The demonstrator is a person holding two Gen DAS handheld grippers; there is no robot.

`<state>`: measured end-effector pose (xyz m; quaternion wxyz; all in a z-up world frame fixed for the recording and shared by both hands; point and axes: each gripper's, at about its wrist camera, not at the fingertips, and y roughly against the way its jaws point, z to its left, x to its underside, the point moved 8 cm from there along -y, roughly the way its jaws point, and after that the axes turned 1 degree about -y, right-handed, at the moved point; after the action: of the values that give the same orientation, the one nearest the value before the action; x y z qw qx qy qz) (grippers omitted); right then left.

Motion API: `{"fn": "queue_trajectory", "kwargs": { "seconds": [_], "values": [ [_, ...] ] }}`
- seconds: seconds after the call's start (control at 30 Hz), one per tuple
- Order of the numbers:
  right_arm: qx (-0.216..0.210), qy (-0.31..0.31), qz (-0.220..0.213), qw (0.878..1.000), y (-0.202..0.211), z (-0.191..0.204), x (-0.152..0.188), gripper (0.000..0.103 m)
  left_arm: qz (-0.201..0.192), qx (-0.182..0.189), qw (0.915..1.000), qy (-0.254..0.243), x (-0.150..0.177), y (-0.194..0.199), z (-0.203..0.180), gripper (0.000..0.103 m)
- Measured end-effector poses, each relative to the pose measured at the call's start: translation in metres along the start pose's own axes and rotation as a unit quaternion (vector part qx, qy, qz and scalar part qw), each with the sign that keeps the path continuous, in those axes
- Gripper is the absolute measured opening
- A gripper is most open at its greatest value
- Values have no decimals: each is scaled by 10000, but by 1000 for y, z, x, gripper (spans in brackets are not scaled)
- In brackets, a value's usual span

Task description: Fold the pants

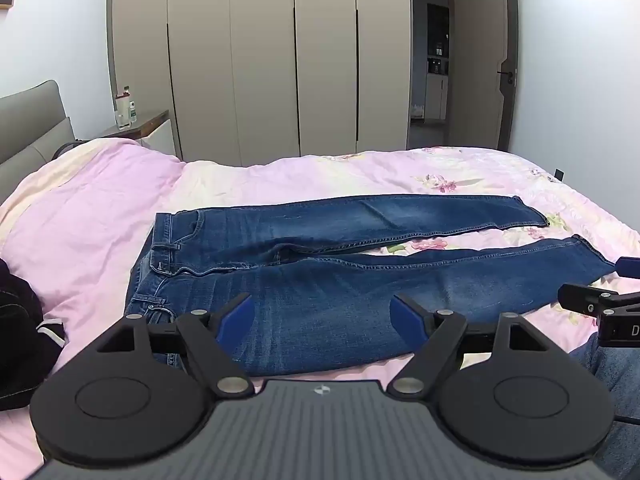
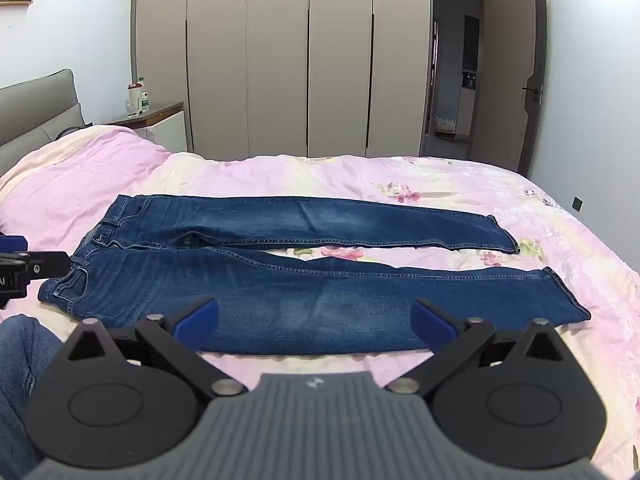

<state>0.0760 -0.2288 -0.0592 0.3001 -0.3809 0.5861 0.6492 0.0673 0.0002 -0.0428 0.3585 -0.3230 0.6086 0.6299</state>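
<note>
Pants (image 2: 304,276) near edge hidden, tools (image 1: 322,314) spread.

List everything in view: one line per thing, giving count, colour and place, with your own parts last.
jeans: one, blue, flat on the bed, legs apart, waist left
quilt: one, pink floral, covering the bed
headboard: one, grey, far left
nightstand: one, beside the bed, bottles on top
wardrobe: one, beige, far wall
door: one, open, right of wardrobe
dark garment: one, black, left edge
left gripper: open, above the jeans
right gripper: open, above the jeans
</note>
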Motion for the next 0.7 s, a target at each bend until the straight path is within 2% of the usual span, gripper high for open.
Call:
{"fn": "queue_trajectory", "kwargs": {
  "seconds": [0.7],
  "values": [
    [105, -88, 151, 9998, -7, -6, 10, 98, 84, -27, 10000, -2, 3, -2, 2, 91]
  ]
}}
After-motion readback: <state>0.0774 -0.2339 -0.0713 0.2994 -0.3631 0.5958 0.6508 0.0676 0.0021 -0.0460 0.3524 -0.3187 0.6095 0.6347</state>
